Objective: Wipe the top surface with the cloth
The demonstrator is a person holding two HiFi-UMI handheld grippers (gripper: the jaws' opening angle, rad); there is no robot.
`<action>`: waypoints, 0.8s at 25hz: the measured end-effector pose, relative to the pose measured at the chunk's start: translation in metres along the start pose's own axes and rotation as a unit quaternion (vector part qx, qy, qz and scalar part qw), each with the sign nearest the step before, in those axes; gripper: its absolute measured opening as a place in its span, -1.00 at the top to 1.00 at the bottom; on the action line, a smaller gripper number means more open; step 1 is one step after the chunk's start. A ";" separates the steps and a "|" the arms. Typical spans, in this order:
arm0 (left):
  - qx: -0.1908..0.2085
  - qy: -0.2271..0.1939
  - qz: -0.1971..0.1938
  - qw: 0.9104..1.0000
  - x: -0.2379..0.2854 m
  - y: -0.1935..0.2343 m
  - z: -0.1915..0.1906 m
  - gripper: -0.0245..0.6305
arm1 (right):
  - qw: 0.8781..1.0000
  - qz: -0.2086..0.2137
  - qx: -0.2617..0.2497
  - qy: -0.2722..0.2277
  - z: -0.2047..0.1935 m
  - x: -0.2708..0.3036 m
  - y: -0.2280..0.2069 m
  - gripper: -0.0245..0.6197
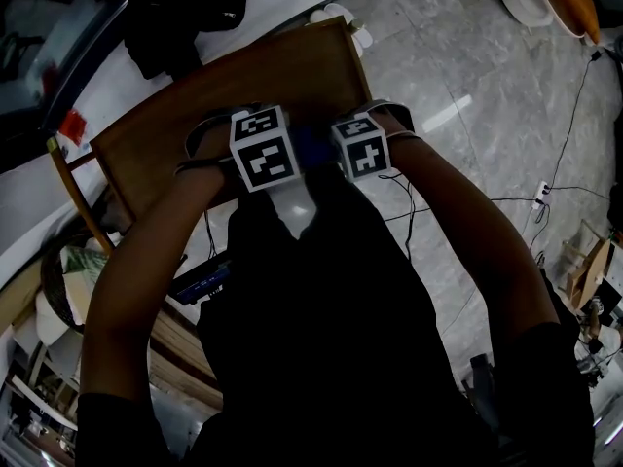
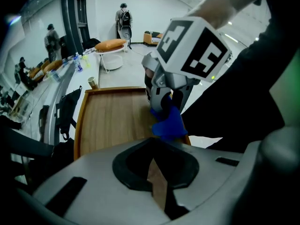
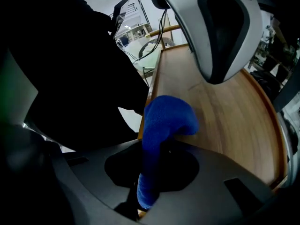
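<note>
Seen from the head camera looking down, a person's two forearms reach forward from the bottom of the frame and converge at upper centre, so that the left gripper [image 1: 263, 154] and the right gripper [image 1: 362, 149] sit just beside each other, marker cubes side by side, at the near edge of a wooden table top [image 1: 195, 105] with a raised rim. A blue cloth [image 3: 164, 121] is clamped in the right gripper's jaws; it rises from between them and folds over just above the wood at the lower left of that gripper's view. The left gripper's jaws stand together with only a thin sliver of wood showing between them, holding nothing. The wiping looks barely begun: the cloth is at the near edge and most of the top stretches ahead. The next move likely calls for pressing the cloth flat on the wood and sweeping it away from the body, with the left gripper kept clear of the path
</note>
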State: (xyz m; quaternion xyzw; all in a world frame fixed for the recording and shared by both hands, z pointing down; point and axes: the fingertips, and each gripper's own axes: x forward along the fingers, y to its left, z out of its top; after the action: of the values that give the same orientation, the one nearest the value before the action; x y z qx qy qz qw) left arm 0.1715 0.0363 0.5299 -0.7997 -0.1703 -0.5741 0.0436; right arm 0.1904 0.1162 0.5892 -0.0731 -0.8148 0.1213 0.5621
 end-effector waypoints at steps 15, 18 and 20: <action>-0.040 -0.021 0.044 0.998 -0.023 0.076 0.002 0.90 | 0.984 -0.170 0.026 -0.043 -0.010 -0.096 -0.119 0.71; -0.046 -0.024 0.073 0.996 -0.034 0.119 0.013 0.90 | 0.973 -0.225 0.031 -0.038 -0.023 -0.125 -0.171 0.71; -0.049 -0.025 0.094 0.994 -0.038 0.145 0.021 0.90 | 0.970 -0.242 0.026 -0.024 -0.034 -0.129 -0.196 0.71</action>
State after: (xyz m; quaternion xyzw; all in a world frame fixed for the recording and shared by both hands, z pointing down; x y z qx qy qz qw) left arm 0.2265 -0.1031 0.5054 -0.8275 -0.0670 -0.5549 0.0534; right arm 0.2714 -0.1012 0.5394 0.1438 -0.8183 0.0043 0.5565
